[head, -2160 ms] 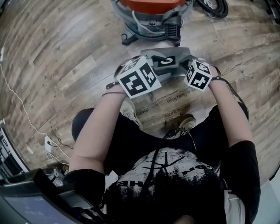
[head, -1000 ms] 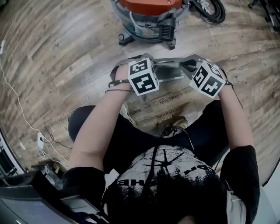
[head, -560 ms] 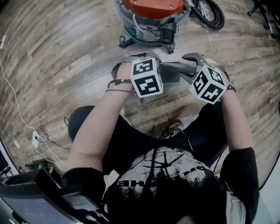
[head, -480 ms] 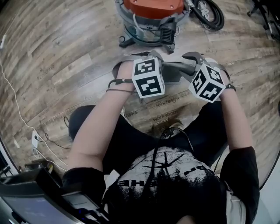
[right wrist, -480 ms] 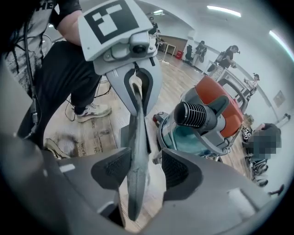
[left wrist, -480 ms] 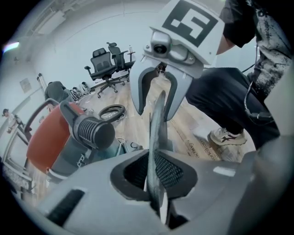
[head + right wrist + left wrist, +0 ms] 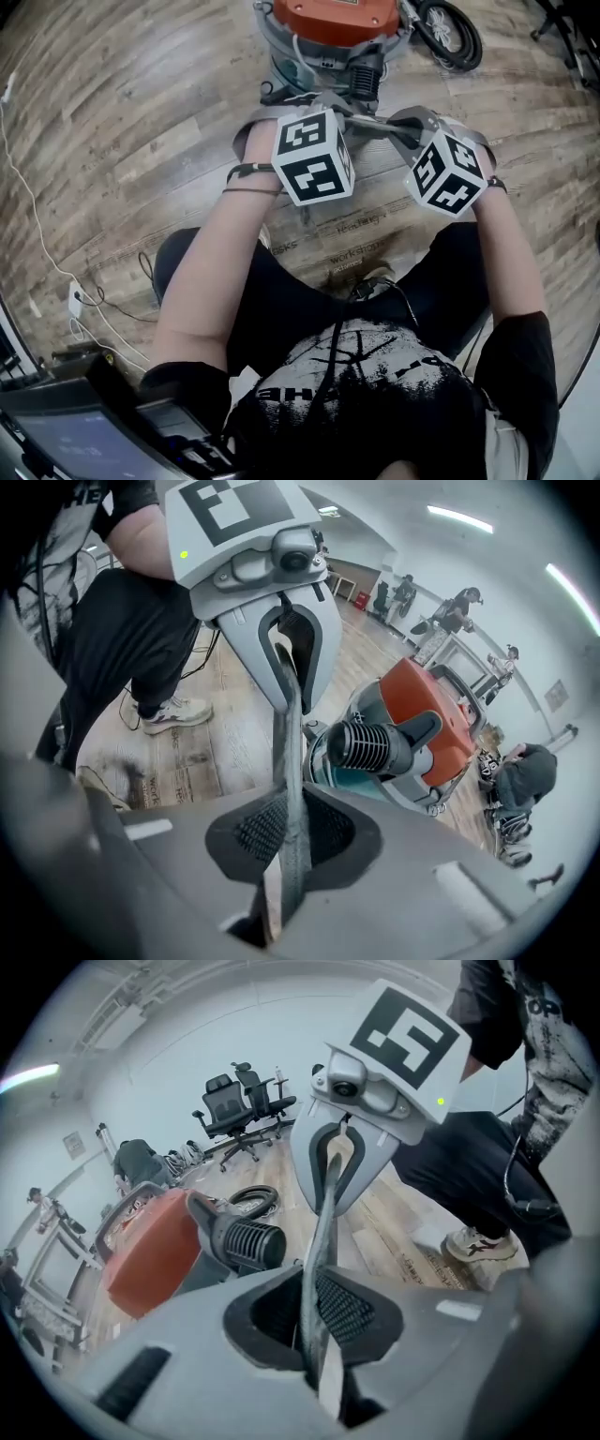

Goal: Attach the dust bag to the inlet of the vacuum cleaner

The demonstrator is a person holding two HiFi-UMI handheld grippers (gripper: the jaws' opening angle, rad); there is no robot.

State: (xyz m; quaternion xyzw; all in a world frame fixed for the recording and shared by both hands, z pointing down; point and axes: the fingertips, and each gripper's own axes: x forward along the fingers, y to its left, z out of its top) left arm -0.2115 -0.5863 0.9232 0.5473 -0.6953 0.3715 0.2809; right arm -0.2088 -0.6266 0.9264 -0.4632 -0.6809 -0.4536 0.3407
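Observation:
The dust bag's brown paper body (image 7: 349,228) hangs over the person's lap from its grey collar (image 7: 372,126). My left gripper (image 7: 325,101) clamps the collar's left edge, its jaws easing open a little. My right gripper (image 7: 401,123) pinches the right edge, its jaws closing. In the left gripper view the collar (image 7: 323,1227) runs edge-on from my left gripper (image 7: 323,1335) to the right one. The right gripper view shows the same collar (image 7: 285,728) in my right gripper (image 7: 286,847). The orange vacuum cleaner (image 7: 330,21) stands just beyond, its black ribbed port (image 7: 367,745) facing the collar.
A coiled black hose (image 7: 452,28) lies to the right of the vacuum. A white cable (image 7: 36,214) and plug (image 7: 77,298) trail over the wooden floor at left. A dark device (image 7: 84,433) sits at the bottom left. Office chairs (image 7: 239,1102) and people (image 7: 459,607) are far off.
Both grippers have lifted the collar off the floor and carried it up toward the vacuum. The bag now hangs higher, close to the ribbed port.

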